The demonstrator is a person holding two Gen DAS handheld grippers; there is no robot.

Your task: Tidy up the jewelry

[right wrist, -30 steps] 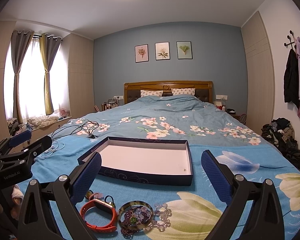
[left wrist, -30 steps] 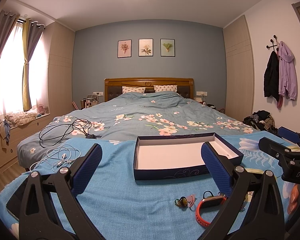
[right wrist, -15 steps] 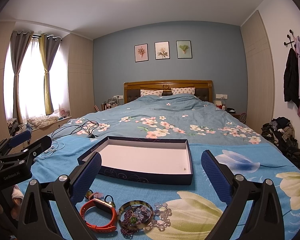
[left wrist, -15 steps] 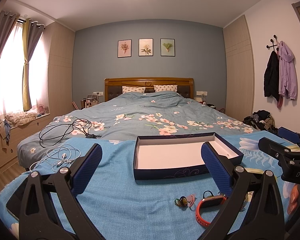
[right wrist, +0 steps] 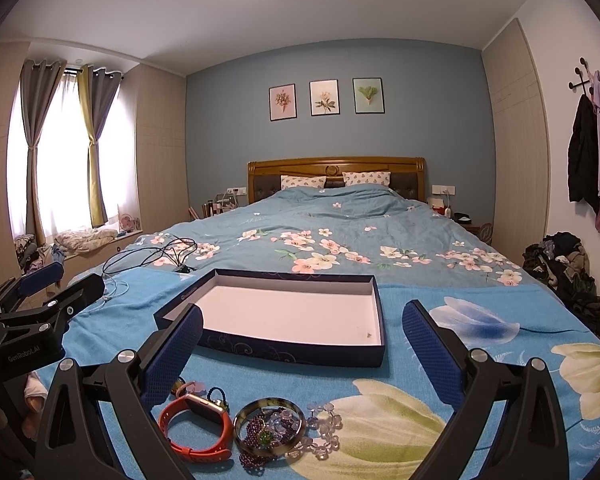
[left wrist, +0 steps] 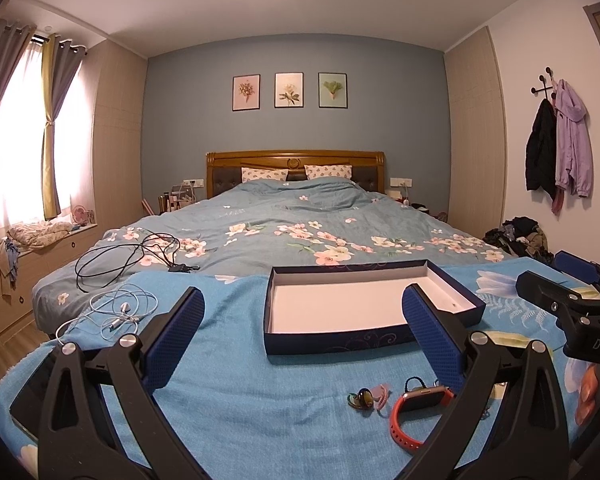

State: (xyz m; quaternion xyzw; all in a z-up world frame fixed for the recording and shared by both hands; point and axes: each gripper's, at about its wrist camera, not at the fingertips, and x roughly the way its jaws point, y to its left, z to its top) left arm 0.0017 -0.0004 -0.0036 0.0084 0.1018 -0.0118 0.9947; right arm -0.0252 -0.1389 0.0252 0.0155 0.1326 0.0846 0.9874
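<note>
A shallow dark-blue box (left wrist: 332,338) (right wrist: 284,350) with a white inside lies empty on the blue cloth. In front of it sits the jewelry: an orange-strapped watch (left wrist: 414,410) (right wrist: 196,426), small rings (left wrist: 360,398), a bangle (right wrist: 270,426) holding purple and clear beads, and a clear bead bracelet (right wrist: 320,430). My left gripper (left wrist: 302,336) hovers open above the cloth, left of the pile. My right gripper (right wrist: 302,346) hovers open over the pile, with nothing between its fingers.
White earphones (left wrist: 122,310) and a black cable (left wrist: 140,254) lie on the bed at the left. A dark phone (left wrist: 32,398) rests at the cloth's near left corner. Clothes are heaped on the floor (right wrist: 568,272) at the right.
</note>
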